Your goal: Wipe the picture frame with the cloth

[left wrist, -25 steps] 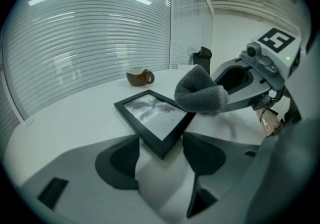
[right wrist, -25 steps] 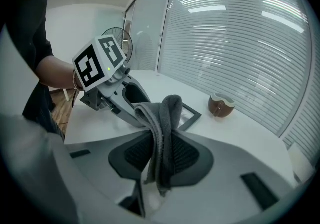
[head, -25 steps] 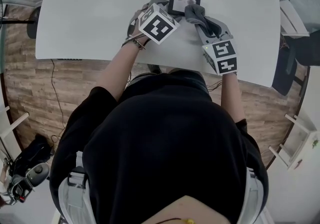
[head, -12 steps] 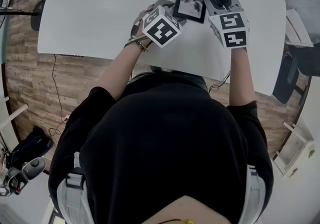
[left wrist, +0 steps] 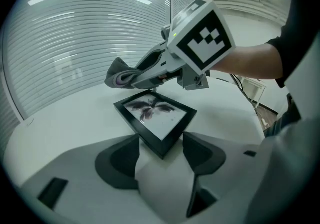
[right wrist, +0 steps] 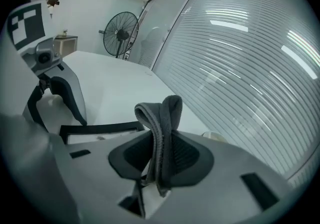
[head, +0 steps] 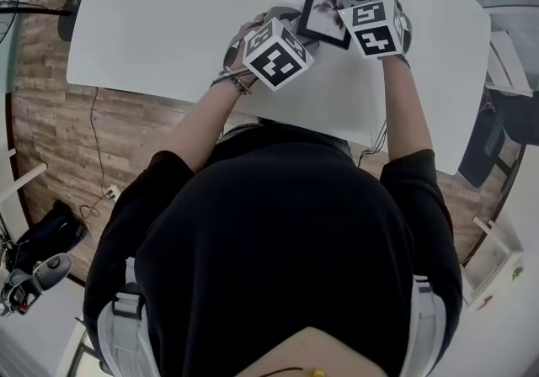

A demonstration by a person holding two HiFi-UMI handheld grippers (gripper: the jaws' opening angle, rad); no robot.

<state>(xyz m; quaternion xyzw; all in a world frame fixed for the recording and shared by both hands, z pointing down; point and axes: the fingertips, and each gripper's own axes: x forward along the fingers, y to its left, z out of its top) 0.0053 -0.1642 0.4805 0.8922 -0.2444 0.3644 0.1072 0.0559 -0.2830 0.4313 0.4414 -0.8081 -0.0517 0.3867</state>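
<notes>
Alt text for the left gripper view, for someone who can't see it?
A black picture frame lies on a white table, its near corner held between the fingers of the left gripper. Above its far edge, the right gripper holds a folded grey cloth; slatted blinds fill the background.

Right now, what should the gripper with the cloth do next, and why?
Probably lower the right gripper so the cloth touches the picture frame: the cloth seems to hang above its far edge while the left gripper holds its corner.
</notes>
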